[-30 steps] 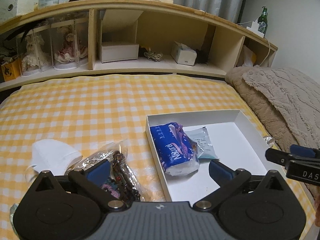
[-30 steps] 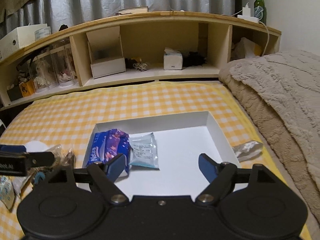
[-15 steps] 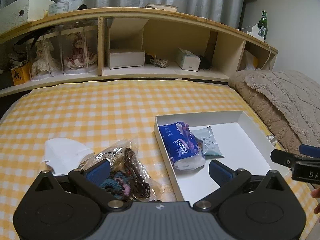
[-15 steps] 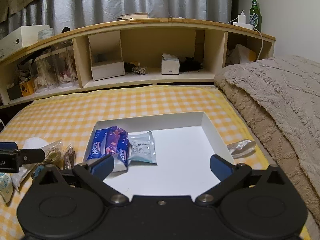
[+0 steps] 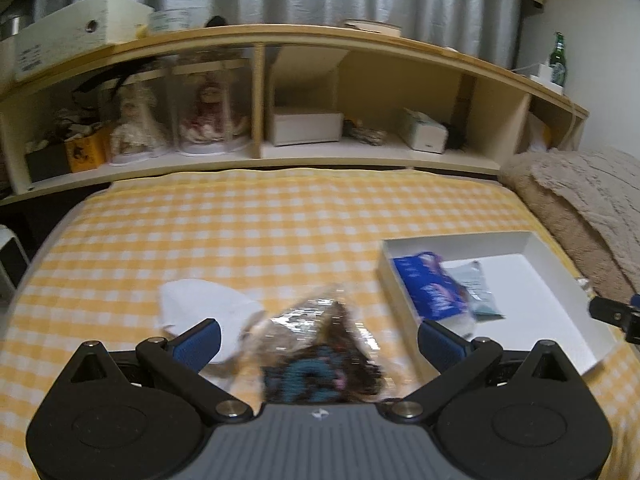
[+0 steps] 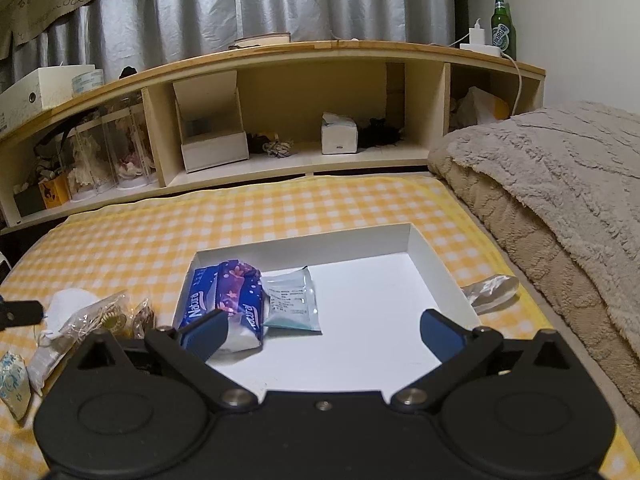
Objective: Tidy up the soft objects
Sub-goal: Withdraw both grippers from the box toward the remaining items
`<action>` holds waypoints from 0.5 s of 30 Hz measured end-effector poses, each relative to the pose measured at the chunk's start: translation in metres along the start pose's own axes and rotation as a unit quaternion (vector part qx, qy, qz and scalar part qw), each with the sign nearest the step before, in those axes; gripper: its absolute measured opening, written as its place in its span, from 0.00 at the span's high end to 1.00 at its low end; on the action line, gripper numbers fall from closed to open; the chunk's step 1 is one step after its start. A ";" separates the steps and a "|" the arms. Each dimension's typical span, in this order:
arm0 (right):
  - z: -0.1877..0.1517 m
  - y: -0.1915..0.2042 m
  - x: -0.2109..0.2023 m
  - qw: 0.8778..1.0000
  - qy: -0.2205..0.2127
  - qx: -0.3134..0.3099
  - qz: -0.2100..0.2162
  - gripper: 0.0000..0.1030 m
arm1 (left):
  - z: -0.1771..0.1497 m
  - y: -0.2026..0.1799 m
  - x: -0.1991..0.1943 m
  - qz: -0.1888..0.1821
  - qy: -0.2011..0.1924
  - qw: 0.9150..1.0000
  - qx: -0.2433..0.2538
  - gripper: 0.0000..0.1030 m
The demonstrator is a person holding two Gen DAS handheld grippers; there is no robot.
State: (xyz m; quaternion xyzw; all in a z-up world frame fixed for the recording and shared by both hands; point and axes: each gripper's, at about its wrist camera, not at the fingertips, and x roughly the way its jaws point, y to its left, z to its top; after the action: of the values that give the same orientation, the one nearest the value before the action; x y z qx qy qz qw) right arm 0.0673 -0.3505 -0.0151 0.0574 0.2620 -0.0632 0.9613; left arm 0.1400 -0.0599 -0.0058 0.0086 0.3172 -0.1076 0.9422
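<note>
Crinkly clear bag (image 5: pixel 320 344) lay between the spread, empty left tongs (image 5: pixel 318 338), right tongs (image 6: pixel 322 332) likewise spread, so a shallow pinch might slip off the film.

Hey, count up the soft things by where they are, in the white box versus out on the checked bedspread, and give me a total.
In the white box: 2, the blue tissue pack and the pale sachet.
Out on the bedspread: 5, the white mask, clear bag of trinkets, silvery wrapper, white packet, floral pouch.
Total: 7.
</note>
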 end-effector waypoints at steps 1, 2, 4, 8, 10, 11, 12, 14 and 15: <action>0.000 0.001 0.001 1.000 -0.001 0.001 0.000 0.00 | 0.001 0.007 -0.001 0.005 0.000 1.000 -0.002 0.00; 0.000 0.002 0.002 1.000 -0.002 0.002 0.002 0.00 | 0.001 0.013 -0.002 0.009 -0.001 1.000 -0.003 0.00; -0.001 0.005 0.005 1.000 -0.004 0.009 0.011 0.00 | 0.002 0.026 -0.004 0.015 0.000 1.000 -0.003 0.00; -0.001 0.016 0.013 0.999 0.001 0.018 0.029 0.00 | 0.004 0.052 -0.007 0.034 0.006 0.999 -0.004 0.00; -0.001 0.023 0.016 0.999 -0.001 0.016 0.037 0.00 | 0.002 0.066 -0.008 0.045 0.007 0.999 -0.009 0.00; -0.002 0.028 0.017 0.999 -0.001 0.013 0.041 0.00 | 0.002 0.072 -0.009 0.048 0.009 0.999 -0.013 0.00; -0.003 0.032 0.019 0.999 -0.001 0.007 0.046 0.00 | 0.001 0.079 -0.009 0.050 0.010 0.999 -0.017 0.00; -0.005 0.043 0.022 0.998 -0.002 -0.003 0.060 0.00 | -0.002 0.093 -0.008 0.056 0.016 0.998 -0.026 0.00; -0.005 0.047 0.024 0.998 -0.002 -0.005 0.067 0.00 | -0.004 0.099 -0.006 0.061 0.022 0.997 -0.030 0.00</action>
State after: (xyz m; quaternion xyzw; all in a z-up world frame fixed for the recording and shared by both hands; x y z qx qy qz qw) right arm 0.0920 -0.3053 -0.0281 0.0699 0.2558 0.0026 0.9642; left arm 0.1529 0.0384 -0.0106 0.0018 0.3401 -0.0399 0.9395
